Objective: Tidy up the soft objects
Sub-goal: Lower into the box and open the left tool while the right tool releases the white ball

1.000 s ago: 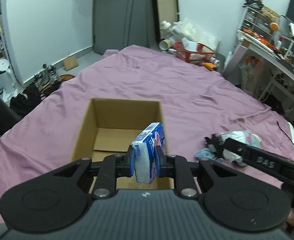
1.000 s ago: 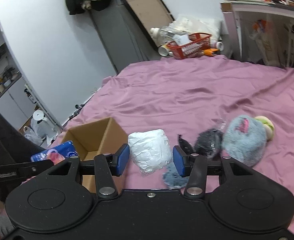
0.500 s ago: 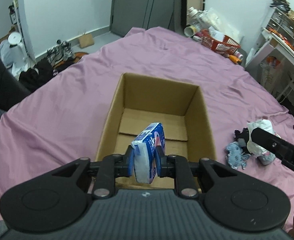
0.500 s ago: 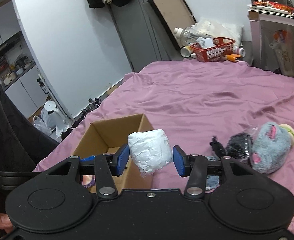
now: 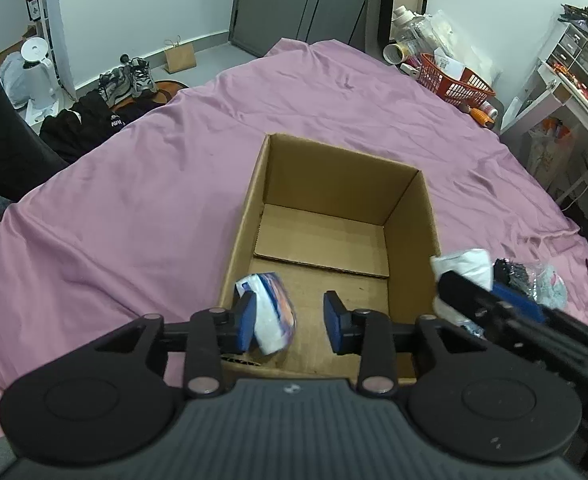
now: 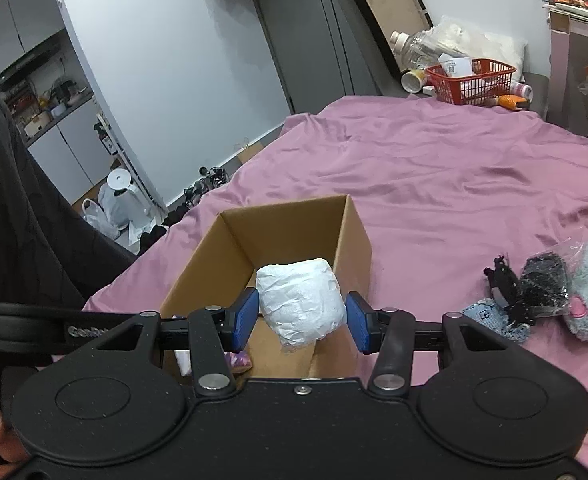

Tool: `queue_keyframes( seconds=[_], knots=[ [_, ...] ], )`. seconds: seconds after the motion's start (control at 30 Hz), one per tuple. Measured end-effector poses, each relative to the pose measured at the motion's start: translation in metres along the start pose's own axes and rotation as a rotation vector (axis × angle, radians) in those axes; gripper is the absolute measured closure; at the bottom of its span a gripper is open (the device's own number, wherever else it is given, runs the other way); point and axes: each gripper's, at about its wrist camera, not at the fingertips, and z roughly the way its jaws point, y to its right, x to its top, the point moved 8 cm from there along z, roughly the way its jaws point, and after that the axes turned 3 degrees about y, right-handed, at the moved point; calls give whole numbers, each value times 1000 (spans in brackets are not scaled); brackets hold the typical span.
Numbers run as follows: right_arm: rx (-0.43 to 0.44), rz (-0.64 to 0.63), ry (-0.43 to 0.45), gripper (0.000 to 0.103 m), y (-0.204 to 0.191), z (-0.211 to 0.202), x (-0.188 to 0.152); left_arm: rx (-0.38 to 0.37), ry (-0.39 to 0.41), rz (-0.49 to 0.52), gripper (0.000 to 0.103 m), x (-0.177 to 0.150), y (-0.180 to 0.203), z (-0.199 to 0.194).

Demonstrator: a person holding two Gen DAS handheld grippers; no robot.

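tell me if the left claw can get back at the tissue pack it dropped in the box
Probably yes. The left claw hangs open right over the tissue pack, which lies in the near left corner of the open cardboard box. Only the near box wall sits close; the right claw holds its white bundle alongside.

Off the bed's far corner, a red plastic basket (image 5: 456, 82) stuffed with papers, with a clear plastic bottle (image 6: 408, 46) and a paper cup (image 5: 393, 53) on its side just beside it, all near a dark grey door (image 5: 294, 4). On the floor to the left, a white electric kettle (image 5: 37, 65), a pair of grey sneakers (image 5: 128, 80), a heap of black clothing (image 5: 90, 122) and a small brown paper bag (image 5: 180, 57) against the wall. Along the right wall, a white desk (image 5: 574, 100) loaded with clutter
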Motion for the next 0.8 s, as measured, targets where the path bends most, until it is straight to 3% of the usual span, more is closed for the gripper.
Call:
queue_keyframes(
  seconds=[0.37, 0.57, 0.7, 0.8],
  knots=[
    [12, -21, -18, 55, -16, 14, -7, 19, 19, 13, 51, 13, -5, -20],
    [33, -19, -36, 48, -19, 12, -10, 46, 13, 15, 38, 15, -6, -25],
    [18, 11, -1, 25, -11, -3, -3, 34, 14, 11, 26, 17, 0, -31],
    [21, 28, -4, 21, -4, -13, -1, 37, 21, 29, 25, 16, 9, -37]
  ],
)
